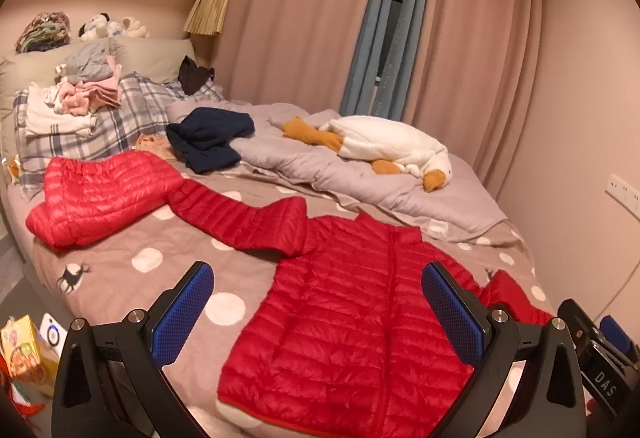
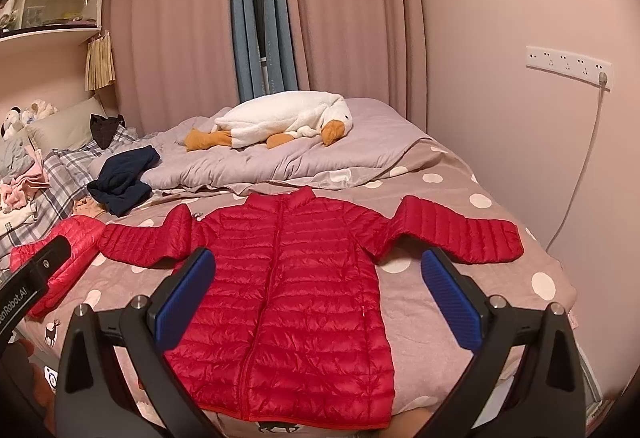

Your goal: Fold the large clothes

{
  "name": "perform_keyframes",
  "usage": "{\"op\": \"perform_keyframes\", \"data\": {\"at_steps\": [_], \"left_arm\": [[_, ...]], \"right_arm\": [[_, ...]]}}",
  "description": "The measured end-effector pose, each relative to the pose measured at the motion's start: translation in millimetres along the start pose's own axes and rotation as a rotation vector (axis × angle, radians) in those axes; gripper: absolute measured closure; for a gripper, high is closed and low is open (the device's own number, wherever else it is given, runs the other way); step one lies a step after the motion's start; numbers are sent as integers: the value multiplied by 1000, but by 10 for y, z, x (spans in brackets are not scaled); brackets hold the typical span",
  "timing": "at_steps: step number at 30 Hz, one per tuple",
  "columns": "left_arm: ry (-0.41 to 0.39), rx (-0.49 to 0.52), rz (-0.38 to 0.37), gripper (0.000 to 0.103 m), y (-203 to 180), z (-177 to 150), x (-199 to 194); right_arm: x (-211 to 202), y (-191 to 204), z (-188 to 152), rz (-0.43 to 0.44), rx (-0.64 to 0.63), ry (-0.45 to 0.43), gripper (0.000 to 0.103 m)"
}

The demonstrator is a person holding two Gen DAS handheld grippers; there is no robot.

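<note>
the left gripper (image 1: pixel 318 302) hangs above a bed, its blue-padded jaws spread wide with nothing between them, and the right gripper (image 2: pixel 318 288) is held the same way, wide apart and empty, over the red down jacket (image 2: pixel 296 298). the jacket is the landmark here: it lies flat and front-up on the brown polka-dot bedsheet (image 2: pixel 460 173), zipped, collar toward the far side, hem at the near edge of the bed, both sleeves spread outward. to the left of the jacket, just past its left cuff, a second, lighter red puffer garment (image 1: pixel 104 193) lies crumpled on the sheet; whether cuff and garment touch cannot be told. farther left of the jacket and toward the headboard, a plaid blanket (image 1: pixel 116 125) carries a loose pile of pink, white and grey clothes (image 1: pixel 80 93). behind the jacket's left sleeve sits a bunched navy garment (image 1: pixel 210 137). directly behind the jacket a grey duvet (image 2: pixel 280 157) is rumpled across the bed, and a white plush goose (image 2: pixel 288 115) with orange feet and beak lies on top of it. to the right of the jacket, on the wall, a white socket strip (image 2: pixel 568 67) holds a plug whose cable drops toward the bed.
</note>
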State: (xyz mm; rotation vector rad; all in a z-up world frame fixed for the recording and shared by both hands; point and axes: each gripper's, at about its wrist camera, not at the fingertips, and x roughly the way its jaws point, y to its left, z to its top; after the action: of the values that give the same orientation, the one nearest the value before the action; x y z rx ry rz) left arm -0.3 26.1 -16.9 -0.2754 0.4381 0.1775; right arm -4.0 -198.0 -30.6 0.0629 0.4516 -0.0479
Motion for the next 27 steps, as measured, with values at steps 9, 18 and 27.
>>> {"op": "perform_keyframes", "data": {"at_steps": [9, 18, 27], "left_arm": [[6, 8, 12, 0, -21, -10, 30], [7, 12, 21, 0, -68, -25, 27], [40, 16, 24, 0, -72, -51, 141]], "right_arm": [[3, -19, 18, -6, -1, -2, 0], [30, -45, 15, 11, -3, 10, 0], [120, -191, -6, -10, 31, 25, 0]]}}
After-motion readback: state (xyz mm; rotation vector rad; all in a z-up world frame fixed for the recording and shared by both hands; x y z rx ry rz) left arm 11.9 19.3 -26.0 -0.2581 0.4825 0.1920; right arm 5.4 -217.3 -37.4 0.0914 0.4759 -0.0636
